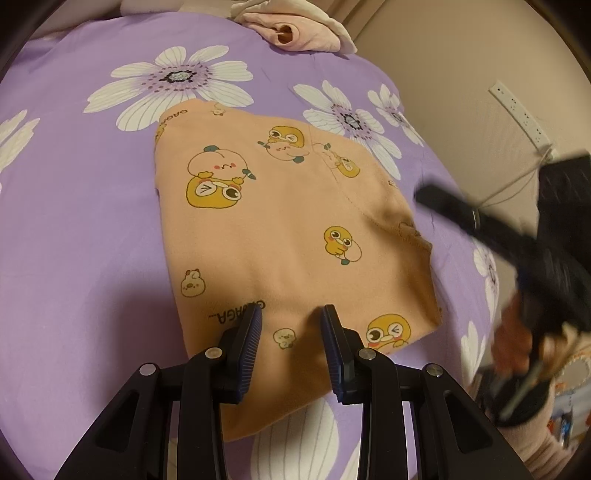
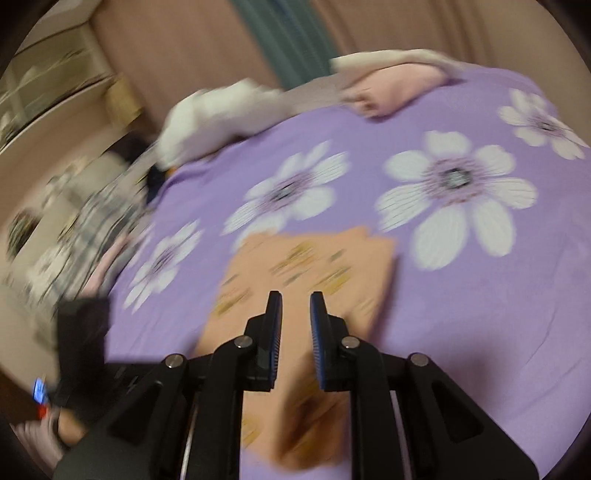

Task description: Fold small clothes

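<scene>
With both our left gripper [image 1: 291,321] and right gripper [image 2: 296,308] narrow-jawed and empty, the folded garment [image 1: 295,221] could spring open unpressed.

The black two-finger right gripper [image 2: 295,310], jaws slightly apart (nothing between them), hovers over a folded peach cartoon-print garment [image 2: 314,266] on the purple flower-patterned bedsheet [image 2: 461,295].

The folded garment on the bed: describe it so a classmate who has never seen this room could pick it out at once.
Start from the purple bedspread printed with big white flowers. In its middle lies the folded garment, flat and roughly rectangular. Unlike the plain pink clothes heaped at the far edge, it is peach-orange with yellow cartoon ducks.
</scene>
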Tool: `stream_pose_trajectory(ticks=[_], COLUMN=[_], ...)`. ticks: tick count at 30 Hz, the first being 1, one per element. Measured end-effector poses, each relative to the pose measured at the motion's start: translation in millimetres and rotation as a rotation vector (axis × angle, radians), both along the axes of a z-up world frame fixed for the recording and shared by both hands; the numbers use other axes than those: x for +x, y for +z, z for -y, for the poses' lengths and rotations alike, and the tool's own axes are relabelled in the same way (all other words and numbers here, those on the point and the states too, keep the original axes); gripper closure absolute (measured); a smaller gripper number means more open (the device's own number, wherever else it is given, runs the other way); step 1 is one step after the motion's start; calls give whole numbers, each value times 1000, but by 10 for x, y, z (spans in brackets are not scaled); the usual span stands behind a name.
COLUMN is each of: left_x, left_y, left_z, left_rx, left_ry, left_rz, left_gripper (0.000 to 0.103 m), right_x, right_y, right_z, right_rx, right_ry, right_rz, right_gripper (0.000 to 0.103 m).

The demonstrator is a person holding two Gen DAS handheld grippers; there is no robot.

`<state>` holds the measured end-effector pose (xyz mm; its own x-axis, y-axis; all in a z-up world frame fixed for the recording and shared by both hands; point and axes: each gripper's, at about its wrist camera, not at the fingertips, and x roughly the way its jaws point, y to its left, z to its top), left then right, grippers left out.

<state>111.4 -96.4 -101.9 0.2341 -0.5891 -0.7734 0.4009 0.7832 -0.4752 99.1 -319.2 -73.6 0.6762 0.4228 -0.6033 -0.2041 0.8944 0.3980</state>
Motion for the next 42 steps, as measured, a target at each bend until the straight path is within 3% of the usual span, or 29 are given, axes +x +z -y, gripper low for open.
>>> stream_pose_trajectory(ticks=[3, 5, 12, 18, 20, 30, 42], left_x=[-11, -19, -56, -145, -175, -274, -302], left_y=[-1, -1, -38, -61, -62, -65, -70], left_z=[4, 8, 2, -15, -24, 26, 4], left_rx=[5, 8, 10, 24, 31, 79, 76], left_ry=[2, 2, 0, 7, 11, 20, 21], left_rz=[3, 4, 6, 20, 27, 77, 73], left_gripper=[72, 72, 72, 72, 72, 72, 72], right_x=[-151, -202, -330, -463, -501, -600, -614], right_y=[-128, -252, -624, -682, -691, -664, -706], right_z=[-222, -256, 47, 53, 64, 53, 99], right_rx=[-62, -129, -92, -80, -92, -73, -22], right_ry=[63, 36, -78, -113, -132, -151, -164], right_rz=[-41, -71, -148, -142, -148, -140, -151], right_gripper=[86, 85, 94, 89, 78, 78, 78])
